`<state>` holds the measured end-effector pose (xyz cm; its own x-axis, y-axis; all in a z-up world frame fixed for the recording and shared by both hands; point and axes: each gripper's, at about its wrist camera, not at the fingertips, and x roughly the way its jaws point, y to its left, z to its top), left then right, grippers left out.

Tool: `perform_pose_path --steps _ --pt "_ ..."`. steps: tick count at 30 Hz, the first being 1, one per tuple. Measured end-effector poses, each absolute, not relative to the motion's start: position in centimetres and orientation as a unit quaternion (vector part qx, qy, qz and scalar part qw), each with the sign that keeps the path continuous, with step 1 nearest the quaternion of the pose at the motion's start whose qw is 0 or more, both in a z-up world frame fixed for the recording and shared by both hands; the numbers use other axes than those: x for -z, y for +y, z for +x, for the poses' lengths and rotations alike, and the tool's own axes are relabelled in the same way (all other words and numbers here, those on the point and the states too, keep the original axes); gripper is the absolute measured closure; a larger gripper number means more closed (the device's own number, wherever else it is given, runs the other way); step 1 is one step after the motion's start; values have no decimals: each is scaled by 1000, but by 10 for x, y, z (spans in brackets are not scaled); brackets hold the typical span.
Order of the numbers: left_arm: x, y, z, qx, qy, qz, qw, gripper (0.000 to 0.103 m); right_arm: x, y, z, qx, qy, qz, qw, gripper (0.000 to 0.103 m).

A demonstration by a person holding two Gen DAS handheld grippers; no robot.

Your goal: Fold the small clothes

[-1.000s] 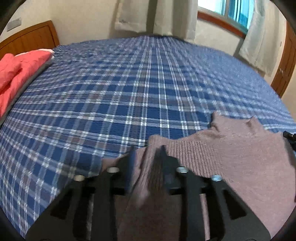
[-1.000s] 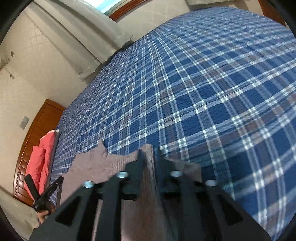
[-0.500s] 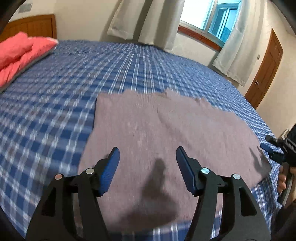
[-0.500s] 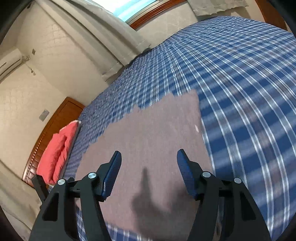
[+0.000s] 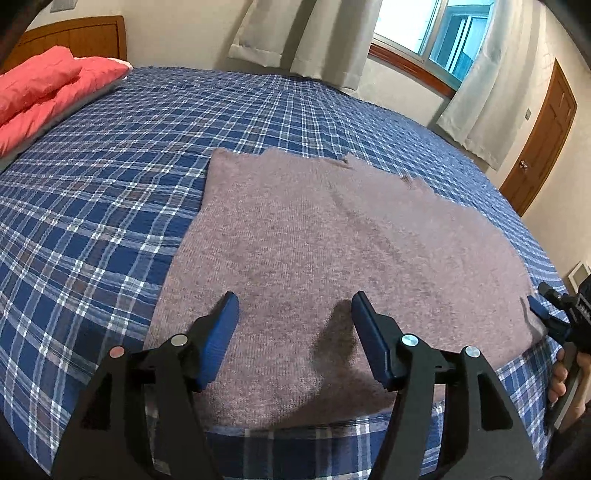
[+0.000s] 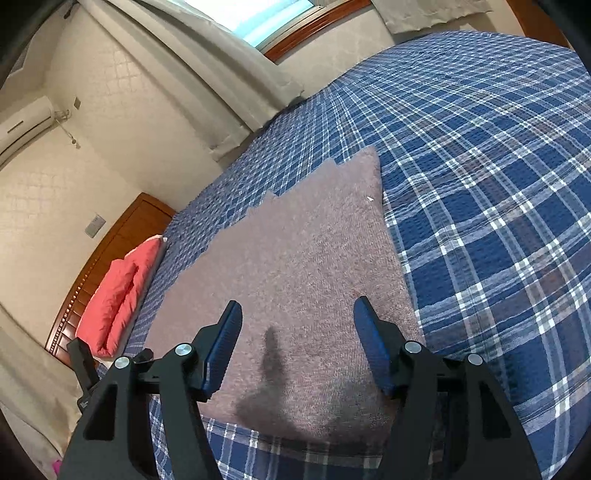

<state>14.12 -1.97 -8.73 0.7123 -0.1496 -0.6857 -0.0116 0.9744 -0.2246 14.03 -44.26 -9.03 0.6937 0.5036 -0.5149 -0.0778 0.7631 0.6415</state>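
Observation:
A mauve knit garment [image 5: 332, 266] lies spread flat on the blue plaid bed, its near hem close to the bed's front edge. My left gripper [image 5: 293, 325] hovers open over the garment's near left part, nothing between its blue pads. In the right wrist view the same knit garment [image 6: 291, 280] stretches away from me, and my right gripper [image 6: 297, 332] stands open above its near right part, also holding nothing. The right gripper [image 5: 554, 314] shows at the left wrist view's right edge, beside the garment's corner, held by a hand [image 5: 561, 380].
The blue plaid bedspread [image 5: 110, 206] covers a wide bed. Red pillows [image 5: 44, 96] lie at the headboard on the far left. Curtains [image 5: 306, 33], a window and a wooden door [image 5: 543, 140] stand beyond the bed. The left gripper's body [image 6: 83, 365] shows at lower left in the right wrist view.
Both grippers were shut on the garment's hem a second ago; they have let go, opened and drawn back toward the bed's near edge. The garment now lies flat.

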Motion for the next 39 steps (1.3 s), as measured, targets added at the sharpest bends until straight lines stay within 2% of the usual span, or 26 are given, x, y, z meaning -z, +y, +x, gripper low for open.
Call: perform_pose_path --steps 25,29,39 --pt "92 -6 134 66 359 -158 917 40 88 -437 138 -158 353 284 877 40" --pt "93 -3 133 73 355 -170 916 40 86 -437 140 -167 355 288 873 33" --pt "94 0 133 91 347 -189 914 35 54 -381 159 -154 368 253 881 30"
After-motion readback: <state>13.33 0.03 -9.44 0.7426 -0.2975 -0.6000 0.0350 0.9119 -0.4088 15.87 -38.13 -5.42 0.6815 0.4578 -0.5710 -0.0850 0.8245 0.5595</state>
